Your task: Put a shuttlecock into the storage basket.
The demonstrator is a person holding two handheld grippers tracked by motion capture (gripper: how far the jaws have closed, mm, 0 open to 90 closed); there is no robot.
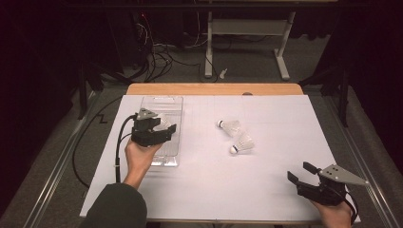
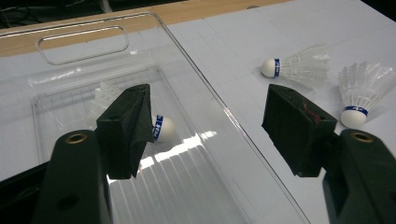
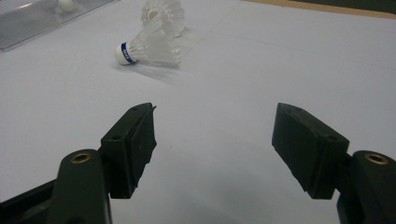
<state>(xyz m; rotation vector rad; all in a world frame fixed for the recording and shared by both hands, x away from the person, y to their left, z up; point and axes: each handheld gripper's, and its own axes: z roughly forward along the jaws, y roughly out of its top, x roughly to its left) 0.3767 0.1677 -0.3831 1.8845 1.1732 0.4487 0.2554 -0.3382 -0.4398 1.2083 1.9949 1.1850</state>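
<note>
White shuttlecocks [image 2: 299, 66] bear blue bands; tray [image 2: 205, 93] is clear.

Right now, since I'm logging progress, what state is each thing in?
clear plastic tray: lidless, one shuttlecock inside.
shuttlecock in the tray: lying on its side.
two shuttlecocks on the table: on their sides, outside the tray.
left gripper: open over the tray, empty.
right gripper: open, empty.

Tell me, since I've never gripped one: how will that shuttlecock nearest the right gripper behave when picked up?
The shuttlecock is probably very light, given its thin translucent feather skirt. That skirt looks fragile, so squeezing it may crush it; the rounded white cork end seems firmer. It lies on its side on the table, so a nudge would likely roll it in a curve.
</note>
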